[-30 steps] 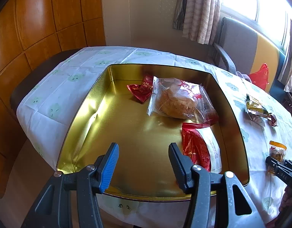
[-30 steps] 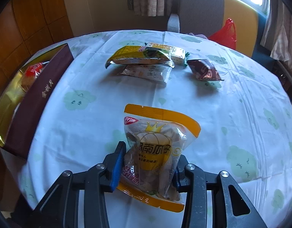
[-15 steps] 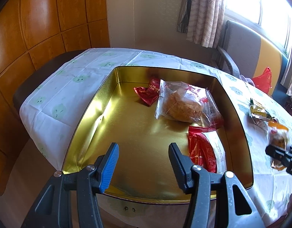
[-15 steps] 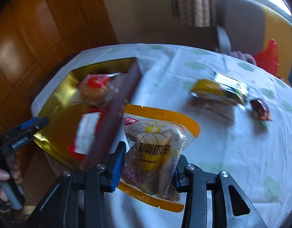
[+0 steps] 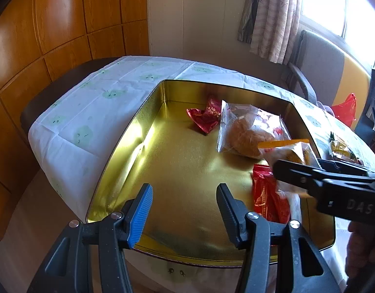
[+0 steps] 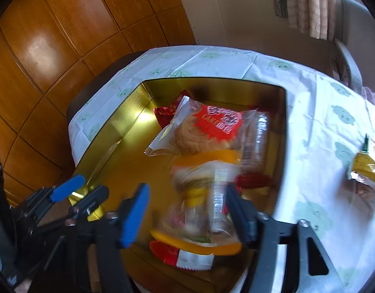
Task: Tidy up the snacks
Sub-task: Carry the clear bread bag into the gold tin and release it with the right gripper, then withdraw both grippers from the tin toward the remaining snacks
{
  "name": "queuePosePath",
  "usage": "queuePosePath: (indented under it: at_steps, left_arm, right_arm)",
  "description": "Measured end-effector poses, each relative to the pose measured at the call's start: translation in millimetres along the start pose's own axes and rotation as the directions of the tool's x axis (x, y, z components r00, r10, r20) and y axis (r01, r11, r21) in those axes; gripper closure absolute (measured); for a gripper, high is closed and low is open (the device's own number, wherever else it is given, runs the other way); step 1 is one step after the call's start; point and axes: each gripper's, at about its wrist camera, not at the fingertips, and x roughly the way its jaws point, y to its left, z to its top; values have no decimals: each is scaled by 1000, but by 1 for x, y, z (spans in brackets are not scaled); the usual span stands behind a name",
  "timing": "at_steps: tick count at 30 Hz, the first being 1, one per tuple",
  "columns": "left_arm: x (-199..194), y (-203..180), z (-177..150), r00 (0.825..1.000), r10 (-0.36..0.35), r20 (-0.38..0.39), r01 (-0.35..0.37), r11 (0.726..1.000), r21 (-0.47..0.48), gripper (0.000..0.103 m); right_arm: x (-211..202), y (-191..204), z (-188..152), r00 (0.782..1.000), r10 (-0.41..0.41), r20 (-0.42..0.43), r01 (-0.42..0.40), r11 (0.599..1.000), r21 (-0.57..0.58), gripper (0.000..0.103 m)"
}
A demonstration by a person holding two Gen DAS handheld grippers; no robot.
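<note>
Surface: round table under a white tablecloth with pale green cloud prints (image 5: 72,124), set against orange wood wall panels (image 5: 53,24).
Task item: clear plastic snack pouch with orange top and bottom bands (image 6: 207,195), yellow print on its front, pale contents inside; motion-blurred.
Item location: between the fingers of the right gripper (image 6: 187,207), above the near right part of the tin.
Right gripper state: jaws opening; blue-padded finger (image 6: 133,214) stands clear of the pouch, so the pouch is released rather than clamped.
Left gripper state: left gripper (image 5: 185,207) spread apart and empty, poised over the tin's near edge.
Container: large shallow rectangular gold-lined tin (image 5: 128,131), dark outside.
Contents, far end: small crumpled red foil wrapper (image 5: 207,118).
Contents, beyond the right gripper: clear bag with a red label holding a round brown cake (image 6: 202,131).
Contents, beneath the pouch: red and white packet (image 6: 185,256).
Outside tin, right of the right gripper: yellow-green packet (image 6: 365,166) on the cloth.
</note>
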Motion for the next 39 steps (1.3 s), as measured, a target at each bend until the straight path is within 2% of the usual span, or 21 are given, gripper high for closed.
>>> queuePosePath:
  at_steps: [6,9,21,28,39]
  left_arm:
    - [1,-4,-2,1000,-2,-7,3,1000,10,48]
    - [-2,-6,-2,1000,-7,1,7,1000,15,48]
    - [-17,-17,-1,999,-24,38,22,999,49,48]
    - [-22,-23,-2,998,-33,50,30,997,67,48]
    - [-27,-33,-3,997,-42,63,36,994,103,48]
  right_arm:
    - [-9,0,-11,999,-20,25,20,1000,-12,36]
    - [-26,-7,-16,997,-12,75,10,1000,16,30]
    - [-70,-29,-35,981,-103,167,87,991,103,28]
    - [-83,-33,-46,968,-159,192,141,984,106,28]
    - [-92,-50,-65,960,-210,187,183,972,149,27]
